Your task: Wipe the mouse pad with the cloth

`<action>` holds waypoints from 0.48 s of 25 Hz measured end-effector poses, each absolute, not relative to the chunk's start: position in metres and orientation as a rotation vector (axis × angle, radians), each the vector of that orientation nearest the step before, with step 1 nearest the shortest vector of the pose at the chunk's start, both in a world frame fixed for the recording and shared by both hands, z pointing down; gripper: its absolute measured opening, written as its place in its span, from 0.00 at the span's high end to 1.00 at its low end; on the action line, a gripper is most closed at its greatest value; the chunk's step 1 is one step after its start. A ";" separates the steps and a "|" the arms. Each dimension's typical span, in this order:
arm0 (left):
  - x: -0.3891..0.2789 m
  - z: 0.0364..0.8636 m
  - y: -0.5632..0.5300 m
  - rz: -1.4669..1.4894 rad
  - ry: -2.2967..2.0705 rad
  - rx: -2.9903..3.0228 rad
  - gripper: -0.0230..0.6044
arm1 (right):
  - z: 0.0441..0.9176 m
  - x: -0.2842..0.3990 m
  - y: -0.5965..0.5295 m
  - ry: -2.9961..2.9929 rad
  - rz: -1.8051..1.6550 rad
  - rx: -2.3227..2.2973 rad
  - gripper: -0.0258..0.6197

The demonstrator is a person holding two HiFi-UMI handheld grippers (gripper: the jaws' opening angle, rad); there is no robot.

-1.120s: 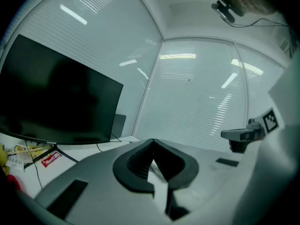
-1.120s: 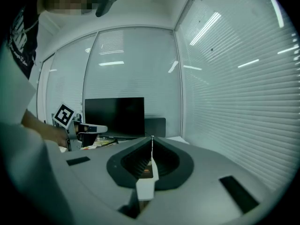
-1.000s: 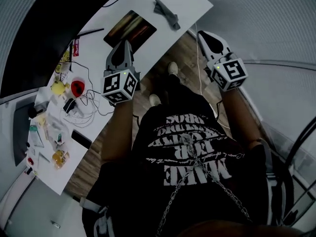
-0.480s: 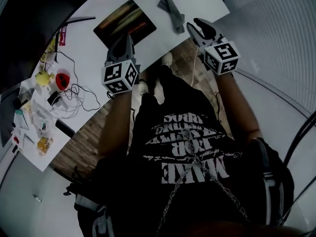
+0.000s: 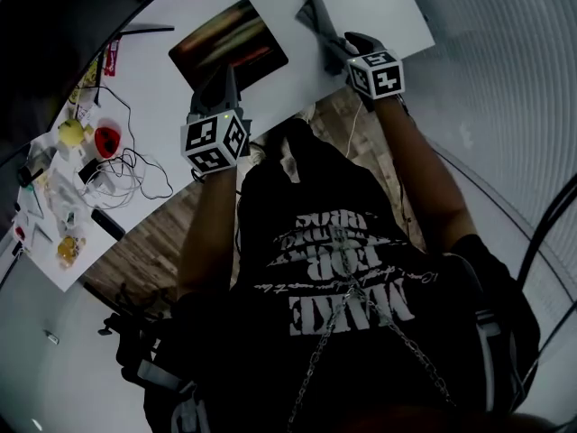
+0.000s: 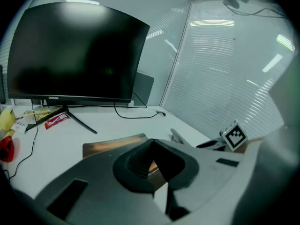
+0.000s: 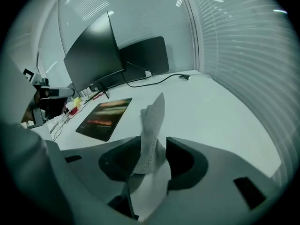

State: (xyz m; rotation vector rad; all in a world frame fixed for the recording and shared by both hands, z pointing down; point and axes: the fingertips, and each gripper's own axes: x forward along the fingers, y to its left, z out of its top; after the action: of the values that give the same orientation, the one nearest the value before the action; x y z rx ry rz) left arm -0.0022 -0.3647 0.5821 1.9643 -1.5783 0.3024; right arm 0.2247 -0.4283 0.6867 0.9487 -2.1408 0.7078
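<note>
A white desk (image 5: 379,7) crossed the top of the head view, with a dark monitor (image 6: 75,50) standing at its far side. The mouse pad (image 5: 228,43) lay flat on the desk in front of the monitor, close to the near edge.

The left gripper (image 6: 152,142) hung over the pad's near edge, its fingers together with nothing between them. The right gripper (image 7: 153,142) was down at the cloth (image 5: 317,16), a crumpled grey strip lying on the desk to the right of the pad and apart from it. Its jaws had just been opening and stood apart. The cloth rose between them, with a gap showing on one side, so the pads were not clamped on it.

Loose cables (image 5: 135,165) and a small red object (image 5: 106,138) lay at the desk's left end.
</note>
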 end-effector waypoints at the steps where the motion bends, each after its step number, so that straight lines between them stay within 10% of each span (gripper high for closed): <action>1: -0.004 0.581 -0.364 0.300 -1.587 1.960 0.95 | 0.693 0.223 -0.428 -2.127 0.714 0.936 0.73; 12: -0.069 0.566 -0.353 0.283 -1.651 1.916 0.95 | 0.680 0.195 -0.425 -2.067 0.589 0.907 0.92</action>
State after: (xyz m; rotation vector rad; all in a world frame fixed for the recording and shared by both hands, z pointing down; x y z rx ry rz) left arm -0.0694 -0.3525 0.5664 1.9164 -1.6506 0.2831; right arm 0.1953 -0.4250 0.6797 0.9068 -2.0666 0.5893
